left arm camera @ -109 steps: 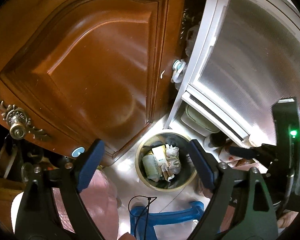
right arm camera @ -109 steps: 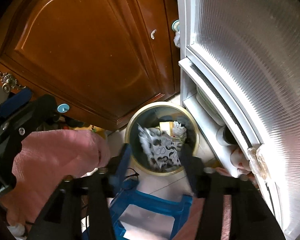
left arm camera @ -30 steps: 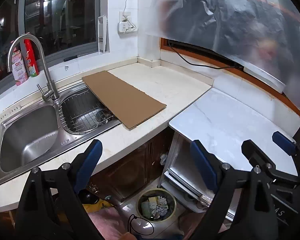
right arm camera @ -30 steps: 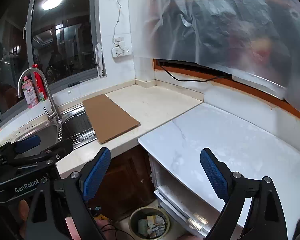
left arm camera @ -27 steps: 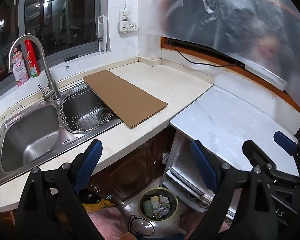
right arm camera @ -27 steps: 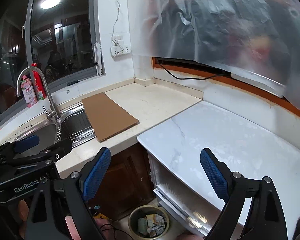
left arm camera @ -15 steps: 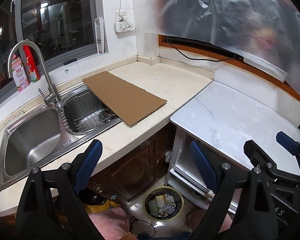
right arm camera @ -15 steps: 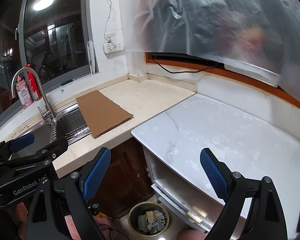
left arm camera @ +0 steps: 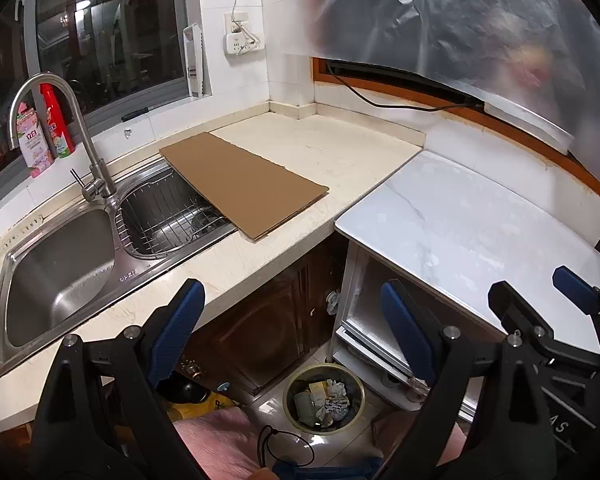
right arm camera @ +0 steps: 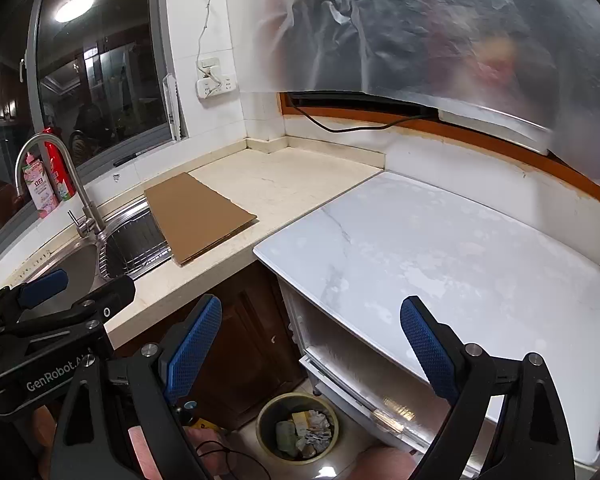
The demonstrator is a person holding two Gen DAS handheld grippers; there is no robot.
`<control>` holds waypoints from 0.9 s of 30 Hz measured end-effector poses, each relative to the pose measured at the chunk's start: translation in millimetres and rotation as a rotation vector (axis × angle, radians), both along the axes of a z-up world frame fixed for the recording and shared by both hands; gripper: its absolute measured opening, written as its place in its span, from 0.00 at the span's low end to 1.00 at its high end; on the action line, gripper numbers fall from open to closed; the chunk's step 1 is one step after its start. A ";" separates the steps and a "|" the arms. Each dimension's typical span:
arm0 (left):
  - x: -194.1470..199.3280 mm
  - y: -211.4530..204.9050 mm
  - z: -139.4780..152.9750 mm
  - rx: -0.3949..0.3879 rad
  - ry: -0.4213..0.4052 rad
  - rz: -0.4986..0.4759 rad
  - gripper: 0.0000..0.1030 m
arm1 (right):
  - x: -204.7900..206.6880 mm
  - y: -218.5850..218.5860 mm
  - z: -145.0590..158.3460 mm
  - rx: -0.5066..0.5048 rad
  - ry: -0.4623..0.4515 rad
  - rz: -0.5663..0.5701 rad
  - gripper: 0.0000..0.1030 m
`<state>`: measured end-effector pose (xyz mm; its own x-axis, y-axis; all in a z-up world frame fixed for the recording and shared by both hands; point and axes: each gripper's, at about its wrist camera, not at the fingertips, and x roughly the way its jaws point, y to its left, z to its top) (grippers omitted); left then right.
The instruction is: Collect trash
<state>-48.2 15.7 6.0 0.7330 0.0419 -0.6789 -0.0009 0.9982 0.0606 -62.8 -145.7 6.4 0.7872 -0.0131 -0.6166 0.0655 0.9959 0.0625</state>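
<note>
On the floor below the counter stands a round bin (left arm camera: 323,398) (right arm camera: 297,426) with crumpled paper and wrappers inside. A flat brown cardboard sheet (left arm camera: 242,184) (right arm camera: 196,216) lies on the beige counter, one end over the sink rack. My left gripper (left arm camera: 292,318) is open and empty, held high above the counter edge. My right gripper (right arm camera: 310,340) is open and empty too, above the white marble top (right arm camera: 440,256). In the left wrist view the right gripper (left arm camera: 540,304) shows at the right edge; in the right wrist view the left gripper (right arm camera: 60,288) shows at the left.
A steel double sink (left arm camera: 60,264) with a curved tap (left arm camera: 80,136) sits at the left, bottles (left arm camera: 44,128) behind it on the window sill. Plastic sheeting (right arm camera: 440,28) hangs over the back wall. A power cord (left arm camera: 400,102) runs along the wall. Dark wooden cabinet doors (left arm camera: 268,320) stand under the counter.
Since 3.6 s ago both grippers rose from just above the bin to well over the counter. In the last second the view has drifted slightly; both stay open and empty.
</note>
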 end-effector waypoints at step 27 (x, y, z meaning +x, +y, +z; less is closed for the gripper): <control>1.8 -0.9 -6.3 -0.003 0.010 -0.031 0.85 | -6.6 -2.3 0.1 -0.006 -0.009 -0.030 0.89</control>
<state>-46.4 14.8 -0.3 0.7272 0.0177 -0.6862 0.0303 0.9979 0.0578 -69.4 -148.0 6.5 0.7922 -0.0405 -0.6090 0.0952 0.9938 0.0577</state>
